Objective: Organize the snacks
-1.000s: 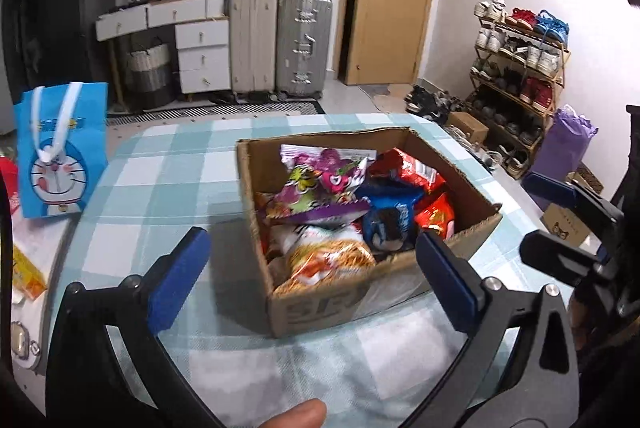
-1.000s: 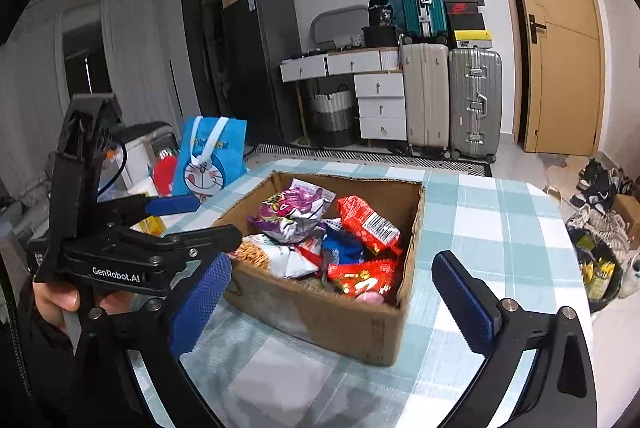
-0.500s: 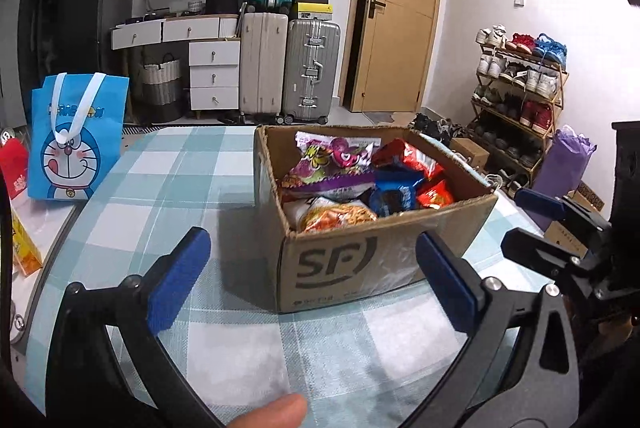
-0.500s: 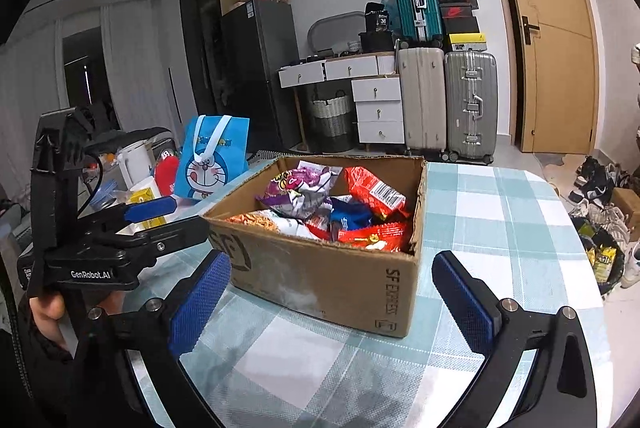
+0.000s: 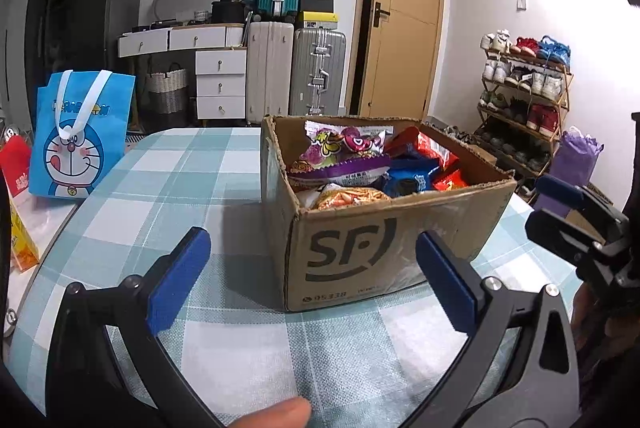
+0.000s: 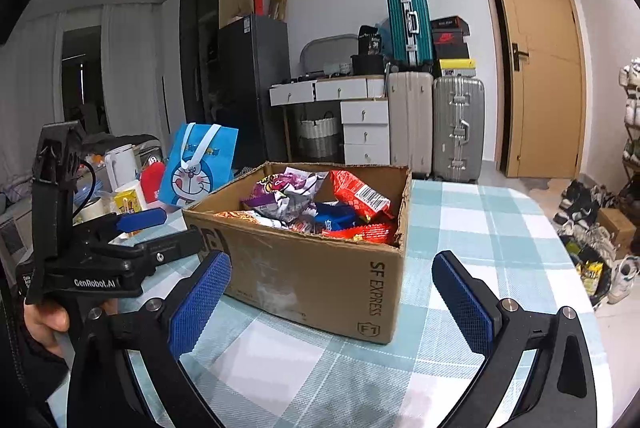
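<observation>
A cardboard box [image 5: 384, 248] packed with snack bags sits at the centre of both wrist views on a desk [image 5: 168, 195] covered in a blue-and-white checked cloth. The left gripper [image 5: 310, 280] hovers low over the desk in the lower half of the left wrist frame, its jaws wide apart and holding nothing, blue pads [image 5: 180, 280] flanking the box's near corner without touching it. The right gripper [image 6: 332, 302] is likewise spread wide and empty in the lower part of the right wrist frame, facing the box's "SF EXPRESS" side from just short of it. Inside the box, a purple cartoon-printed bag [image 5: 344, 157] lies on top toward the back left in the left wrist view, with a red bag [image 5: 432, 149] to its right, a blue bag [image 5: 408, 179] below that and an orange noodle-print bag [image 5: 352, 195] against the near wall. A person's hand [image 6: 44, 320] grips the left tool's handle at the lower left of the right wrist frame, and a fingertip [image 5: 276, 414] shows at the bottom edge of the left wrist frame. A blue cartoon tote bag [image 5: 80, 135] stands upright at the left of that frame, beyond the desk's edge, well apart from the box. Suitcases [image 5: 296, 67] and a wooden door [image 5: 400, 19] fill the upper background
</observation>
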`<move>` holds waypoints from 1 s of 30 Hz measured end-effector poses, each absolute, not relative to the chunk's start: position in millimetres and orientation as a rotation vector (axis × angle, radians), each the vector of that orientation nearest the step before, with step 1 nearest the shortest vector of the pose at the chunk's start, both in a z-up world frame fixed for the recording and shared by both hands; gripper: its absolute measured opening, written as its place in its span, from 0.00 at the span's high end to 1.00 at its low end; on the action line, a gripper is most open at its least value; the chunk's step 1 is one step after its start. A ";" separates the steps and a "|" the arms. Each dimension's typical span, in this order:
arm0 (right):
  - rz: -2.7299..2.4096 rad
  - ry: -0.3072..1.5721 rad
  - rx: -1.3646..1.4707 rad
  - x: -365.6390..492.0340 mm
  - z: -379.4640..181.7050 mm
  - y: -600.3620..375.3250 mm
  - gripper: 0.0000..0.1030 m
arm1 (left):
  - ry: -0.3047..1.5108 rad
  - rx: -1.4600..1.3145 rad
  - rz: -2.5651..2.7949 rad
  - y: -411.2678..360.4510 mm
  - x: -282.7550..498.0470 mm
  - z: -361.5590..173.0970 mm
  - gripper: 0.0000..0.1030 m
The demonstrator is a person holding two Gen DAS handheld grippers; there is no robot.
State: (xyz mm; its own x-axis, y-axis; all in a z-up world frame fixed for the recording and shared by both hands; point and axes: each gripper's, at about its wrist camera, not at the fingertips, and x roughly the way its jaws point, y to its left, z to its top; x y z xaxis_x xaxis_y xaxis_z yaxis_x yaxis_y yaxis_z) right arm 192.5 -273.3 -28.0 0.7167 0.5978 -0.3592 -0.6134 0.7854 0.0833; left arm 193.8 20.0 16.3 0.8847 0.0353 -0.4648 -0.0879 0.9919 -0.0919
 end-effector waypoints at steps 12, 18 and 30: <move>0.664 0.348 -0.061 185.9 -30.7 -273.1 0.01 | 0.456 -0.114 0.065 24.2 202.6 6.5 0.01; 0.658 0.342 -0.073 183.2 -31.7 -270.8 0.00 | 0.454 -0.115 0.062 24.4 203.5 5.4 0.01; 0.658 0.346 -0.056 184.7 -33.0 -273.4 0.00 | 0.450 -0.114 0.062 25.1 204.9 4.3 0.01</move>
